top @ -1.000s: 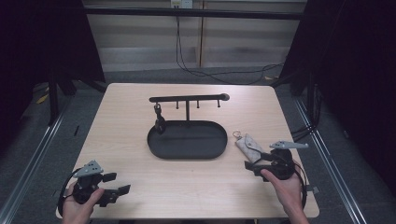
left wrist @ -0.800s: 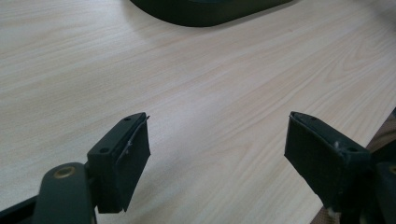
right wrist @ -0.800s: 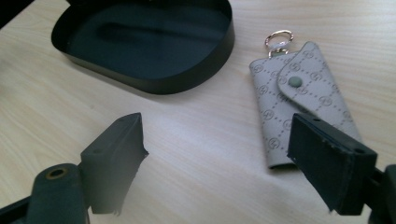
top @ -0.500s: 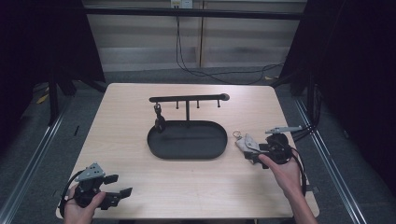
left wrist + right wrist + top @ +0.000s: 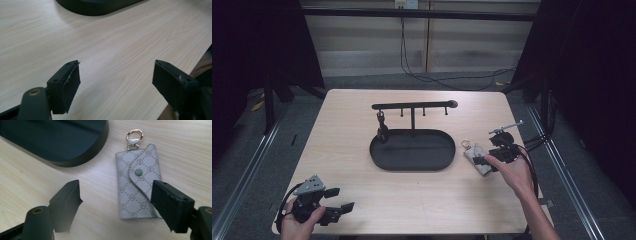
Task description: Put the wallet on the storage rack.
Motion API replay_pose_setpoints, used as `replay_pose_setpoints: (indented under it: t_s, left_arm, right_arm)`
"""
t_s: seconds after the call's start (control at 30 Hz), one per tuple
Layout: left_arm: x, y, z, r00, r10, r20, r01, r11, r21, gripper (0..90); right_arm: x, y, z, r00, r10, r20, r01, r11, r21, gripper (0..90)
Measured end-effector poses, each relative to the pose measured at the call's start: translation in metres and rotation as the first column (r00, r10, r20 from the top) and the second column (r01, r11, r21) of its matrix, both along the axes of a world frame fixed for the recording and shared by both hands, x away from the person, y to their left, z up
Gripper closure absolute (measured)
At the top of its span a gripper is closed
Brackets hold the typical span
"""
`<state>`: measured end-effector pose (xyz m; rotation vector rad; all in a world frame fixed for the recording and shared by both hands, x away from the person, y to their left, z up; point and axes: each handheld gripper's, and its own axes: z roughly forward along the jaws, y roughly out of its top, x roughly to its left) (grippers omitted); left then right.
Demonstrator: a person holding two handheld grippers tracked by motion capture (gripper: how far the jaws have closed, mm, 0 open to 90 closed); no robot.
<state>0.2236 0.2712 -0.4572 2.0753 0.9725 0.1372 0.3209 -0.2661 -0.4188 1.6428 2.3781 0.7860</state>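
Pouch [image 5: 137, 186] in grey patterned leather, closed by a snap flap and fitted with a gold ring clasp [image 5: 134, 135], is seen lying flat on the wooden table [image 5: 362, 125], just beside the right end of the black oval tray [image 5: 412, 150]. It is framed by the wide-open jaws of the right gripper [image 5: 117, 205], one jaw overlapping its edge; contact cannot be told. A rack [image 5: 414, 106] with pegs is raised over the tray's far side. At the near left corner, the left gripper [image 5: 337, 200] is held open above bare wood.
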Motion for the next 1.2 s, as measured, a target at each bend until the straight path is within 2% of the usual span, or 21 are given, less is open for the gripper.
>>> replay_pose_setpoints:
  t_s: [0.1,0.3,0.37,0.43,0.5,0.6,0.87,1.03,1.13,1.2]
  left_arm:
    - [0.0,0.001,0.001,1.0,-0.002,0.005,0.002,1.0,-0.003,22.0]
    - [-0.001,0.001,0.003,1.0,-0.007,0.006,0.007,0.9999,-0.014,22.0]
    - [-0.002,0.001,0.004,0.9999,-0.008,0.013,0.008,0.9999,-0.015,22.0]
    - [-0.002,0.002,0.005,0.9998,-0.01,0.014,0.01,0.9998,-0.018,22.0]
    - [-0.002,0.003,0.005,0.9999,-0.006,0.015,0.007,0.9998,-0.016,22.0]
    - [-0.001,0.003,0.005,0.9999,-0.011,0.01,0.011,0.9998,-0.019,22.0]
    - [-0.002,0.005,0.006,0.9999,-0.011,0.013,0.011,0.9997,-0.02,22.3]
    - [-0.001,0.006,0.007,0.9998,-0.012,0.016,0.013,0.9997,-0.021,22.4]
    - [0.0,0.007,0.006,0.9998,-0.017,0.01,0.018,0.9995,-0.026,22.4]
    - [0.0,0.008,0.006,0.9999,-0.012,0.007,0.012,0.9995,-0.028,22.3]
  right_arm:
    - [0.007,-0.002,0.0,0.9999,-0.006,-0.014,0.006,1.0,-0.007,24.1]
    - [0.02,-0.001,-0.005,0.9967,-0.004,-0.081,0.001,0.999,-0.045,25.5]
    - [0.024,0.0,-0.005,0.9975,-0.008,-0.07,0.002,0.997,-0.077,26.5]
    - [0.028,0.001,-0.006,0.9952,-0.003,-0.098,-0.004,0.998,-0.068,26.5]
    - [0.032,0.002,-0.009,0.9932,0.0,-0.117,-0.012,0.995,-0.104,26.4]
    - [0.038,0.003,-0.013,0.9889,-0.003,-0.148,-0.014,0.993,-0.114,26.3]
    - [0.053,0.005,-0.02,0.9851,-0.013,-0.171,-0.01,0.991,-0.13,26.8]
    - [0.058,0.001,-0.031,0.9781,-0.017,-0.208,-0.016,0.988,-0.156,27.0]
    - [0.06,0.0,-0.033,0.9768,-0.022,-0.213,-0.009,0.989,-0.145,28.1]
    - [0.06,0.003,-0.035,0.9747,-0.024,-0.222,-0.014,0.986,-0.165,28.6]
